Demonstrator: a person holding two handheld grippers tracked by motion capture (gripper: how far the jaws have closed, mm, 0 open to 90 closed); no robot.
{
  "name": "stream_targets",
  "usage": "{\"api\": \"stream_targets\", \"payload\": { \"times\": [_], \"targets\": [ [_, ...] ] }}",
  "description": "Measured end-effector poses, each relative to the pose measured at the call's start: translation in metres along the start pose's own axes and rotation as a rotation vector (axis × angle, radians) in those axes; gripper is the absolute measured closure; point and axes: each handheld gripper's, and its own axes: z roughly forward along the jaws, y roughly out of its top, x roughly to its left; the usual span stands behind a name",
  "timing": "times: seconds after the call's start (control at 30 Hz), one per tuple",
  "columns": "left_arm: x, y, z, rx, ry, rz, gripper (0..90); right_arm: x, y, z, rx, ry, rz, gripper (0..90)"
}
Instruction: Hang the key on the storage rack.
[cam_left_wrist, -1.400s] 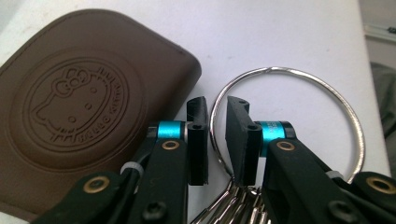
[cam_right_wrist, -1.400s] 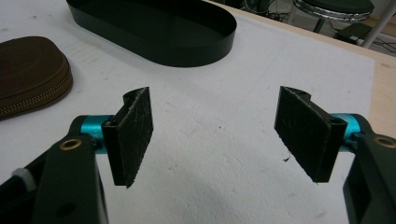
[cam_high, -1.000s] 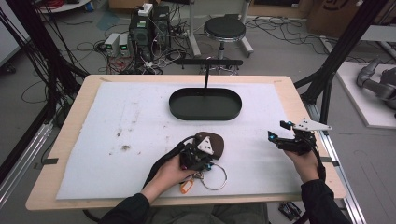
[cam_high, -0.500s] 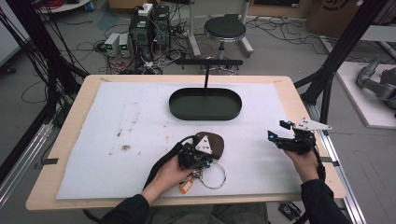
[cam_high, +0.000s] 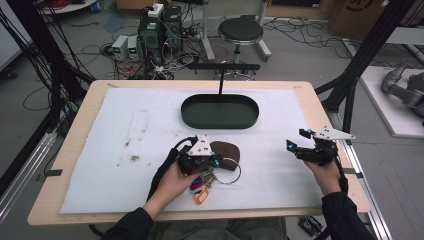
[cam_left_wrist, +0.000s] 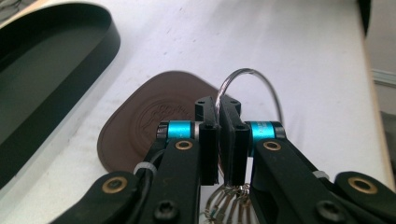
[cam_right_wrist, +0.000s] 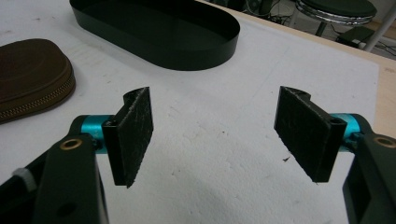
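Left gripper (cam_left_wrist: 218, 140) clamped on key ring (cam_left_wrist: 261, 86), jaws just closed, brown pouch (cam_left_wrist: 140, 126) lying just ahead-left below; likely light, stiff, slippery wire with keys (cam_high: 200, 182) dangling beneath, best pinched across wire, clear of hanging keys.

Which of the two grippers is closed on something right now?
The left gripper: its jaws pinch the key ring beside the brown pouch. The right gripper stands open, holding nothing.

Black tool (cam_left_wrist: 218, 140) with cyan collars, brass rivets, grey three-cornered plate; dark sleeves (cam_high: 345, 215).
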Motion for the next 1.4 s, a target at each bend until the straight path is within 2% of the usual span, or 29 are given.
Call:
{"api": "stream_targets", "payload": {
  "times": [0.2, 0.23, 0.33, 0.43, 0.57, 0.67, 0.73, 0.87, 1.17, 1.4],
  "targets": [
    [-0.009, 0.002, -0.002, -0.009, -0.018, 0.036, 86.1, 0.000, 0.000, 0.001, 0.001, 0.003, -0.001, 28.6],
    [-0.011, 0.002, -0.004, -0.018, -0.039, 0.033, 86.0, 0.001, 0.000, 0.001, -0.001, 0.005, -0.003, 28.6],
    [-0.015, 0.001, -0.009, -0.020, -0.063, 0.047, 85.9, 0.001, 0.001, 0.001, 0.000, 0.006, -0.002, 28.6],
    [-0.016, 0.000, -0.010, -0.019, -0.092, 0.045, 85.4, 0.001, 0.001, 0.002, -0.001, 0.005, 0.000, 28.6],
    [-0.016, -0.002, -0.006, 0.003, -0.122, 0.035, 80.0, 0.002, 0.001, 0.003, -0.001, 0.008, -0.004, 28.6],
    [-0.017, -0.003, -0.004, 0.014, -0.135, 0.037, 80.9, 0.002, 0.002, 0.002, 0.000, 0.008, -0.005, 28.6],
    [-0.018, -0.004, 0.000, 0.040, -0.149, 0.039, 81.9, 0.002, 0.001, 0.002, 0.001, 0.008, -0.001, 28.6],
    [-0.016, -0.004, -0.001, 0.034, -0.162, 0.037, 86.0, 0.001, 0.001, 0.002, -0.002, 0.007, -0.004, 28.5],
    [-0.012, 0.002, -0.013, -0.016, -0.158, 0.030, 86.3, 0.001, 0.001, 0.002, -0.001, 0.008, 0.002, 28.6],
    [-0.006, 0.011, -0.035, -0.057, -0.100, 0.029, 86.3, 0.001, 0.001, 0.003, 0.000, 0.010, -0.002, 28.6]
  ]
}}
